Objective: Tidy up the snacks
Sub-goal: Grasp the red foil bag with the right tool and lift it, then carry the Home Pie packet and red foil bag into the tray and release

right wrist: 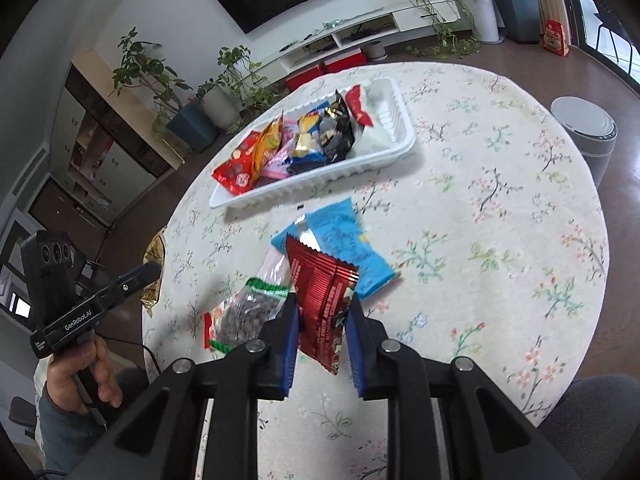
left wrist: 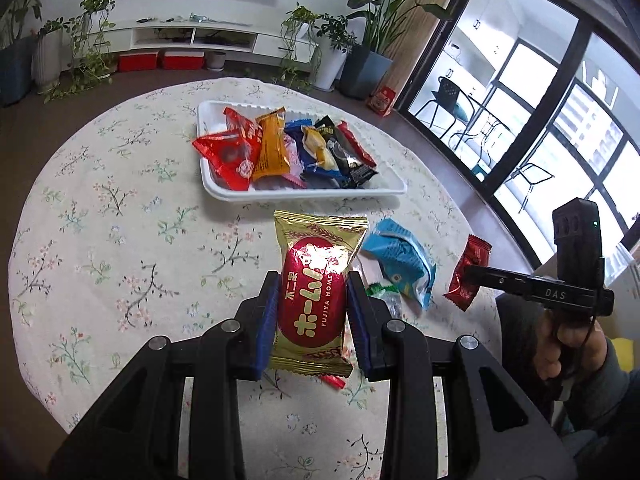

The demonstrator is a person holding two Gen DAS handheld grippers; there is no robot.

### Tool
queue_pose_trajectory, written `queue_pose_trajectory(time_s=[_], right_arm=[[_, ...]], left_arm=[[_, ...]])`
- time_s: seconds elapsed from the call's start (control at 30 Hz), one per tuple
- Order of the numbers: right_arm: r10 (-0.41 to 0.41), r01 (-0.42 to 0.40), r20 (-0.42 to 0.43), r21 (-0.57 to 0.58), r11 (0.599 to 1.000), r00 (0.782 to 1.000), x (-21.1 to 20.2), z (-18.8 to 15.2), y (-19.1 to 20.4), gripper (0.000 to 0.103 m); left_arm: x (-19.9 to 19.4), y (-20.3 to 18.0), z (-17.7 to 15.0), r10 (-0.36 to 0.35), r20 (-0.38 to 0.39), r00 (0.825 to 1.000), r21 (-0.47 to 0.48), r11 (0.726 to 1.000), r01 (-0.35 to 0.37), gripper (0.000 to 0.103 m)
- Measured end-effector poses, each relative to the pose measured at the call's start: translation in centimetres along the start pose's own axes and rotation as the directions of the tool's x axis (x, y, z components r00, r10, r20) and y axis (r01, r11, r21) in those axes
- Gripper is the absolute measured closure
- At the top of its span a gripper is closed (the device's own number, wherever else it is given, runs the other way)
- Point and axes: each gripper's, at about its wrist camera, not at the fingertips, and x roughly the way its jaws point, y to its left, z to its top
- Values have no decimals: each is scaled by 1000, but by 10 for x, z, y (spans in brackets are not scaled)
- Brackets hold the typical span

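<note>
Floral-clothed round bench: we are pinching a gold Fujiya cake in the left tool, a dark red wrapper in the right tool; the white tray is lying straight ahead, nearer the left.

I read "FUJIYA HOME" plus Japanese characters on the gold-and-red snack packet. "DAS" stands on the right claw body. "GenRobot.AI" stands on the left claw body. Other wrappers' print is too small to read.
</note>
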Motion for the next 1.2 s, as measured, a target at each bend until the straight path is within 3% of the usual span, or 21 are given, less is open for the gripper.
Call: queue_pose_trajectory(time_s=[0.33,0.5,0.67,0.93,1.2], right_arm=[[-3,5,114,-11,1000,993,-31,88,-19,79],[7,-4,96,-36,999,995,-19,142,-13,79],[50,-48,15,-78,996,999,21,186,11,79],[48,-59,-125,-86,995,991,111,206,40,79],[13,-29,-201,-74,997,980,166,205,44,79]], left_arm=[[6,2,81,-1,67,998,4,1000,0,73],[30,3,134,21,70,997,-9,1000,-21,73],[68,9,173,68,32,997,-29,997,-67,73],[124,25,186,137,-30,990,-52,989,-138,73],[163,32,181,149,-66,987,-44,987,-152,73]])
